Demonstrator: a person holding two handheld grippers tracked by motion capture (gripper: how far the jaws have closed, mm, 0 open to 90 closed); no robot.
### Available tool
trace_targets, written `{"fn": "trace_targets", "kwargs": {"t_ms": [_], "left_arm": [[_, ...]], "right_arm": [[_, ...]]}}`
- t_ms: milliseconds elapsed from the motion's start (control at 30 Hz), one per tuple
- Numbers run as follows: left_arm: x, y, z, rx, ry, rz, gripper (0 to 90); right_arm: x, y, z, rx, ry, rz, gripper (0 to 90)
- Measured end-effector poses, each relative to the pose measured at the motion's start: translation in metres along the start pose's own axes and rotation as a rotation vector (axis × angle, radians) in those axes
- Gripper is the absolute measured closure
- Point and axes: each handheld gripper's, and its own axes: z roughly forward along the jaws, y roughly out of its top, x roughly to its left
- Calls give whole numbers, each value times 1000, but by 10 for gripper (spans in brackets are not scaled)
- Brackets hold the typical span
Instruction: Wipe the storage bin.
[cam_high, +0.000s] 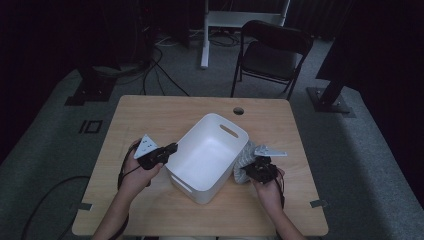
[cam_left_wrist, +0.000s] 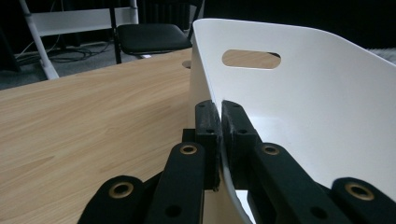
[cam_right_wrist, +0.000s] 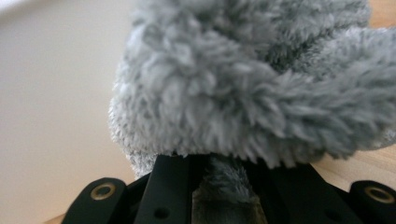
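While my left gripper (cam_high: 172, 148) pinched the bin's (cam_high: 227, 150) rim, my right gripper (cam_high: 250, 172) clamped the grey cloth (cam_right_wrist: 252, 88); lifting it over the wall came next, I judged.

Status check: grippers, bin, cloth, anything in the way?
Left gripper shut on bin rim. Right gripper shut on grey cloth, beside bin's outer wall. Nothing in the way.

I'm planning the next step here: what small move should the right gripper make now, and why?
Probably lift the grey fluffy cloth up and across, over the rim of the white bin. The right gripper is shut on the cloth, which lies outside against the bin's wall on the table, while the left gripper clamps the opposite rim, steadying it.
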Motion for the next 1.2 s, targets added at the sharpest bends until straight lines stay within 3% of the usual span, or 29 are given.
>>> {"fn": "trace_targets", "kwargs": {"t_ms": [333,533,700,967,1200], "left_arm": [[0,0,0,-2,-1,-1,856],[0,0,0,-2,8,-7,854],[0,0,0,-3,13,-19,853],[1,0,1,-6,7,-22,855],[2,-1,1,-10,-8,-21,855]], "right_arm": [[-10,-9,19,70,-7,29,777],[-11,-8,15,68,8,51,778],[-9,0,-5,4,37,58,777],[15,15,-46,-125,22,-54,777],[25,15,-43,-128,25,-82,777]]}}
